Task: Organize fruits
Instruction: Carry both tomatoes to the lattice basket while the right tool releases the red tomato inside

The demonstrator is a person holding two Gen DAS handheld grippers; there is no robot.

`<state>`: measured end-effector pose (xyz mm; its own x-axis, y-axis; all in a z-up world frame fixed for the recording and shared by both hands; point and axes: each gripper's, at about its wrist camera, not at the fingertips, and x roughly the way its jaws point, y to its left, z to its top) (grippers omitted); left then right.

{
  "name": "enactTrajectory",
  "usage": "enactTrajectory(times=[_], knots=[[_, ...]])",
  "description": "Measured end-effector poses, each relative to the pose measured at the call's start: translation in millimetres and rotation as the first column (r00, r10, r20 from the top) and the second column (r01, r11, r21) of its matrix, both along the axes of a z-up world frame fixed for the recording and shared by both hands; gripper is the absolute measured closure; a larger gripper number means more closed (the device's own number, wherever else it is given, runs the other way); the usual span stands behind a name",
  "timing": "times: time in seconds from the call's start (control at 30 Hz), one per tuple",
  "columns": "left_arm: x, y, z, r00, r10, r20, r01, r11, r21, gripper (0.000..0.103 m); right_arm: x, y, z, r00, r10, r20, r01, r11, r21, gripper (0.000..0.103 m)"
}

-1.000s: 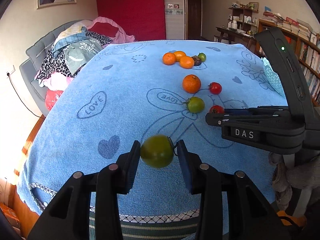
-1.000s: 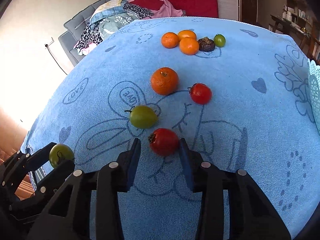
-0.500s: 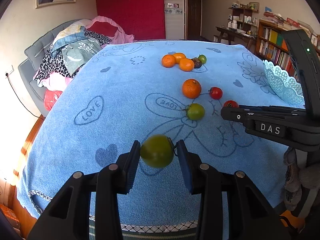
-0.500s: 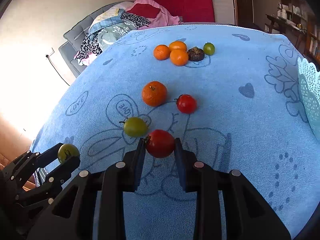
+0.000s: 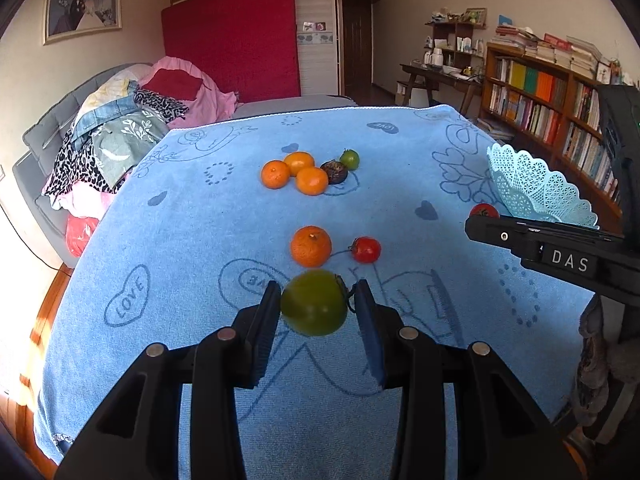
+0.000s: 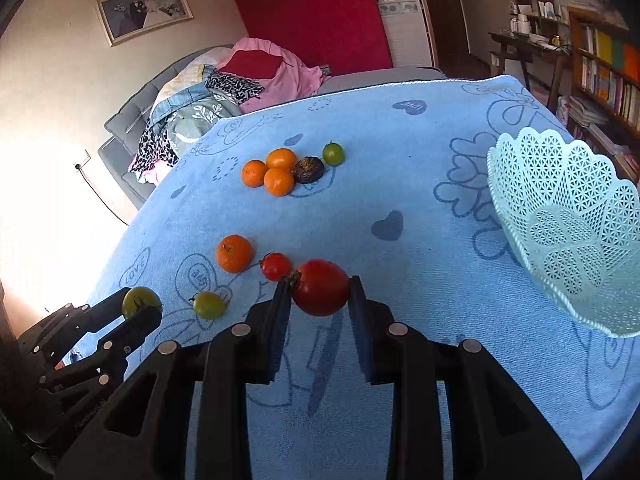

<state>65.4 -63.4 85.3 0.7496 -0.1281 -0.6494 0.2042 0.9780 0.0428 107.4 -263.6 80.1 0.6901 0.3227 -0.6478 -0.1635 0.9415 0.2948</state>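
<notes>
My left gripper (image 5: 316, 308) is shut on a green tomato (image 5: 314, 303) and holds it above the blue cloth; it also shows in the right wrist view (image 6: 141, 301). My right gripper (image 6: 320, 292) is shut on a red tomato (image 6: 321, 287), lifted left of the pale blue lattice basket (image 6: 560, 224). That basket also shows at the right in the left wrist view (image 5: 536, 188). On the cloth lie an orange (image 6: 235, 253), a small red tomato (image 6: 276, 266), a green tomato (image 6: 209, 305), and a far cluster of three oranges (image 6: 272, 172), a dark fruit (image 6: 308, 169) and a green tomato (image 6: 333, 153).
The blue towel-covered table (image 6: 400, 160) drops off at its left and near edges. A grey sofa piled with clothes (image 6: 200, 112) stands behind on the left. Bookshelves (image 5: 540, 92) and a desk (image 5: 440, 76) stand at the right.
Both grippers rose and moved forward and right with their tomatoes. The right gripper closed on the red tomato and lifted it toward the basket.
</notes>
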Motion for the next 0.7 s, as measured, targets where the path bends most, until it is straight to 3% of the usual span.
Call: enactTrajectory(times=[0.2, 0.4, 0.7], knots=[[20, -40, 15, 0.998, -0.068, 0.014, 0.068, 0.998, -0.014, 0.064, -2, -60, 14, 0.990, -0.138, 0.038, 0.137, 0.990, 0.022, 0.073], [42, -85, 29, 0.990, -0.137, 0.038, 0.138, 0.990, -0.014, 0.064, -7, -116, 19, 0.957, -0.284, 0.064, 0.284, 0.959, 0.009, 0.073], [73, -155, 37, 0.966, -0.257, 0.028, 0.258, 0.966, -0.022, 0.064, -7, -160, 12, 0.922, -0.384, 0.051, 0.385, 0.923, -0.007, 0.073]])
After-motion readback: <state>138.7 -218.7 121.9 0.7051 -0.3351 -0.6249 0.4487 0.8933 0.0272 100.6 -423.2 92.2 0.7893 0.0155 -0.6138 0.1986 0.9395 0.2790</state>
